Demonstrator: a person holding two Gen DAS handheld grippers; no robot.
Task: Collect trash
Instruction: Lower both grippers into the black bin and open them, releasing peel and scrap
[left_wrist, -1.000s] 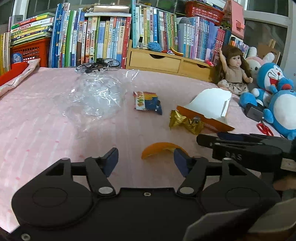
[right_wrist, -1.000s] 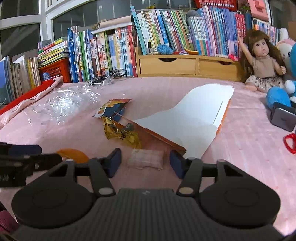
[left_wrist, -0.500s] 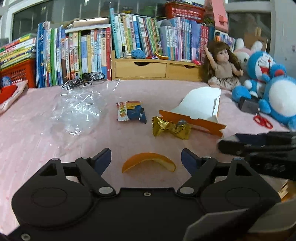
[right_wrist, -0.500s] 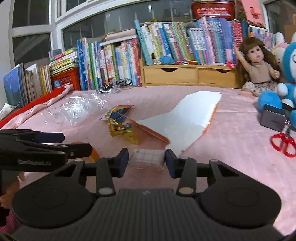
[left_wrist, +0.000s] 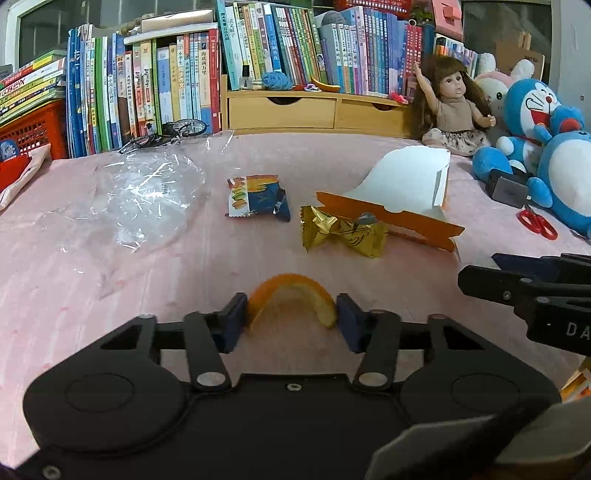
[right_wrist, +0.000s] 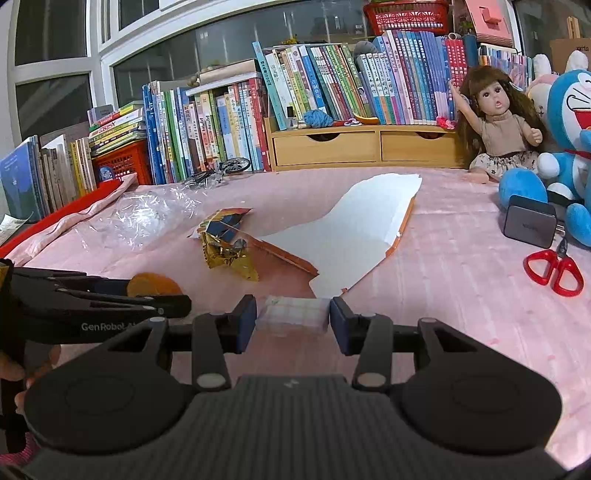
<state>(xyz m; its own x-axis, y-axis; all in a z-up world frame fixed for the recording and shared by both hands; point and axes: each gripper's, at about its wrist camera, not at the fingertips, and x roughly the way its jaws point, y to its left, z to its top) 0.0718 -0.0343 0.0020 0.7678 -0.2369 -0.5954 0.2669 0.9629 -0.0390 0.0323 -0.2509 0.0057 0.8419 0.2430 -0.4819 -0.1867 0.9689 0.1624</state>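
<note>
Left wrist view: the left tongs (left_wrist: 291, 318), wide apart half a second ago, now clamp the orange peel (left_wrist: 291, 301) by both ends, just above the pink table (left_wrist: 92, 288). One item of trash appears secured. The gold wrapper (left_wrist: 341, 232), snack packet (left_wrist: 255, 195), cardboard piece (left_wrist: 402, 195) and clear film (left_wrist: 147, 195) lie farther off, uncollected. The right tool's casing reads "DA".

Right wrist view: the right tongs (right_wrist: 292, 319) have narrowed onto the small checked packet (right_wrist: 291, 314), pads touching both sides, near the cardboard's near tip. The left tool's casing reads "GenRobot".
</note>
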